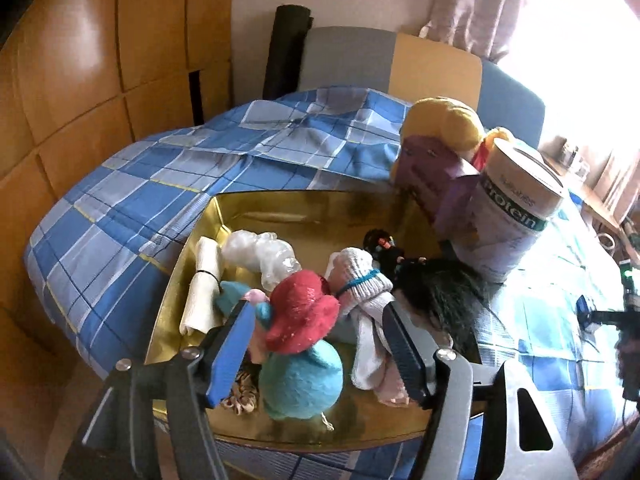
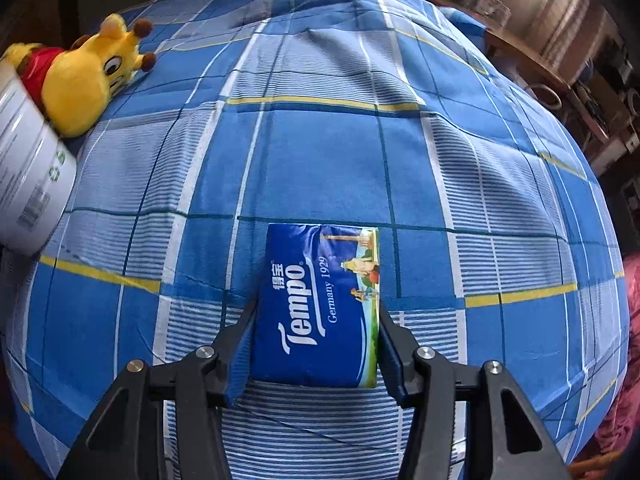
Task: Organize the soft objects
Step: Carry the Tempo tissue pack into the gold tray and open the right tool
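Our right gripper (image 2: 316, 320) clamps a glossy blue rectangular tissue pack (image 2: 318, 304) over the blue checked quilt (image 2: 340, 140); left gripper (image 1: 318, 320) gapes above a fuzzy teal felt doll (image 1: 300, 376) in the shiny gold tray (image 1: 280, 208).

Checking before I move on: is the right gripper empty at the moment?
No: the right gripper is closed on the blue Tempo tissue pack, its two fingers pressing the pack's sides above the checked bedspread.
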Motion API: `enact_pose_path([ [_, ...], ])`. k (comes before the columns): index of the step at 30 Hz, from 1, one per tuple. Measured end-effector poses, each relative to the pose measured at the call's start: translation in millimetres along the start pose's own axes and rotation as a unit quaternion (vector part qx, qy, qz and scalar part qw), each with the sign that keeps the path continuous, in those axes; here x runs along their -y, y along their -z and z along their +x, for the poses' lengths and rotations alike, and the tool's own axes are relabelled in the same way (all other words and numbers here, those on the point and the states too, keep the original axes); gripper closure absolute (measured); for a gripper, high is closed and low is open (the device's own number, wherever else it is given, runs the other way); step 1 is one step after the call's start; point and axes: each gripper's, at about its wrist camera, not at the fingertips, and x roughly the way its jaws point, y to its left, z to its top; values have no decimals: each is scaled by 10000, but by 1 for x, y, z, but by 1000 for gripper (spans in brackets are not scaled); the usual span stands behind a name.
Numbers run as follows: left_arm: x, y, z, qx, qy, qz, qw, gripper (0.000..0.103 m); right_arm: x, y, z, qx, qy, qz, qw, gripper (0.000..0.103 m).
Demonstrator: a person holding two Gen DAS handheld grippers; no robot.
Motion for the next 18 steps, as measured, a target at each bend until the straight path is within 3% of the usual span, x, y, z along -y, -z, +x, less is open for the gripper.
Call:
enact_pose_path([
  [11,5,4,-3,-27,290,44,9996,32,7,-27,-11,238,35,781,9967,49],
  [18,10,8,-2,-67,376,87,9992,32,-16,-49,-29,529,-147,651,9964,49],
])
